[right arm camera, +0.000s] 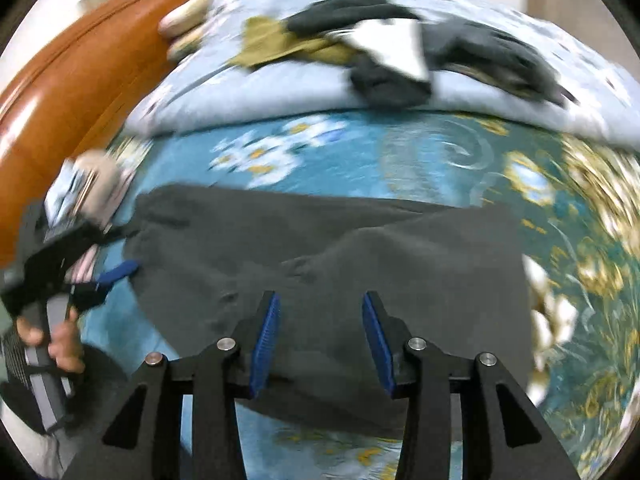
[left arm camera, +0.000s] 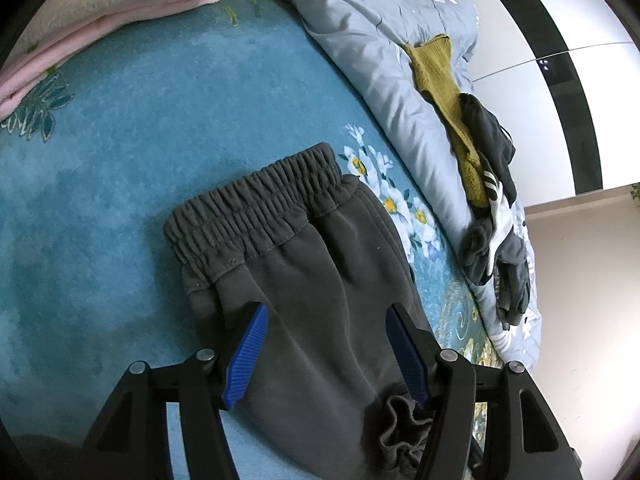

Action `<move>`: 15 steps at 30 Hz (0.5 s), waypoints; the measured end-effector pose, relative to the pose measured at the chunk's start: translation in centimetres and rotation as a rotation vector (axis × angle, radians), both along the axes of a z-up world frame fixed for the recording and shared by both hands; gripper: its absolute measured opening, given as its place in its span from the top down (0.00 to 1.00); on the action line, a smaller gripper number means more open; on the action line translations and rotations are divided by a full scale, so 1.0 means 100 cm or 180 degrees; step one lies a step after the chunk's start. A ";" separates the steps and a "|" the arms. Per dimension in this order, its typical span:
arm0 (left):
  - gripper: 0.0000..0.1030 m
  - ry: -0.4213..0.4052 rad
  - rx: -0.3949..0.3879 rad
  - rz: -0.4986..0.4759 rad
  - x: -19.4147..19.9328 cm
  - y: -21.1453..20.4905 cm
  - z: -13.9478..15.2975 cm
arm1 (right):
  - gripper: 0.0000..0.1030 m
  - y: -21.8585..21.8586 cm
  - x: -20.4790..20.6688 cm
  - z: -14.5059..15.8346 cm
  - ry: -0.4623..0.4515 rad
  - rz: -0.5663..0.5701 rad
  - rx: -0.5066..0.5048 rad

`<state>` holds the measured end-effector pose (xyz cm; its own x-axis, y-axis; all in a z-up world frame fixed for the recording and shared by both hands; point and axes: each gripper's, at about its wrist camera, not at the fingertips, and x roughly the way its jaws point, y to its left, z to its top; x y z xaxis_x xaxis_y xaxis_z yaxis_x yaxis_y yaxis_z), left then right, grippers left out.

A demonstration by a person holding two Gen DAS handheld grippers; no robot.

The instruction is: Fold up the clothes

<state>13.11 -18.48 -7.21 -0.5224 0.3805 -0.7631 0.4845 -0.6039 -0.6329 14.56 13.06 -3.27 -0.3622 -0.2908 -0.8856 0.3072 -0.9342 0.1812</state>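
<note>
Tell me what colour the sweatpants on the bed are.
Dark grey sweatpants, elastic waistband included; clearest in the left wrist view.

Blue floral blanket (left arm camera: 160, 120), orange headboard (right arm camera: 80, 60)

The right hand-held gripper (right arm camera: 320, 340) hovers with blue-padded jaws apart over dark grey fleece trousers (right arm camera: 320, 248) spread on a teal floral bedspread (right arm camera: 440, 160). Left of the trousers, a hand (right arm camera: 60, 340) grips the left hand-held gripper (right arm camera: 116, 272). Beyond the trousers, a blurred pile of dark, mustard and white clothes (right arm camera: 380, 48) lies on a pale blue quilt (right arm camera: 260, 96).
</note>
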 end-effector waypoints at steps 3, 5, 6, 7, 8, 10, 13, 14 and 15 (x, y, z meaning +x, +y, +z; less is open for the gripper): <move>0.36 -0.0007 -0.0020 0.0009 0.001 0.000 0.001 | 0.57 -0.030 0.003 -0.008 -0.0025 0.0272 0.0049; 0.36 -0.0008 -0.0011 0.0033 0.002 -0.001 0.001 | 0.63 -0.043 0.004 -0.016 -0.0100 0.0370 0.0147; 0.36 -0.0006 0.0001 0.0048 0.003 -0.002 0.000 | 0.65 -0.044 0.005 -0.022 -0.0175 0.0377 0.0178; 0.36 -0.0006 0.0015 0.0064 0.003 -0.003 0.000 | 0.65 -0.044 0.006 -0.028 -0.0251 0.0385 0.0210; 0.36 -0.0007 0.0029 0.0080 0.004 -0.003 -0.001 | 0.65 -0.044 0.007 -0.034 -0.0307 0.0392 0.0264; 0.36 -0.0020 0.0043 0.0090 0.003 -0.002 -0.002 | 0.65 -0.044 0.010 -0.042 -0.0357 0.0398 0.0340; 0.36 -0.0026 0.0004 0.0044 0.002 0.000 0.000 | 0.65 -0.045 0.013 -0.043 -0.0321 0.0363 0.0398; 0.36 -0.0028 -0.0003 0.0031 0.001 0.000 0.000 | 0.65 -0.046 0.012 -0.041 -0.0319 0.0330 0.0377; 0.36 -0.0032 -0.0007 0.0024 0.001 0.000 0.000 | 0.65 -0.046 0.011 -0.039 -0.0317 0.0297 0.0355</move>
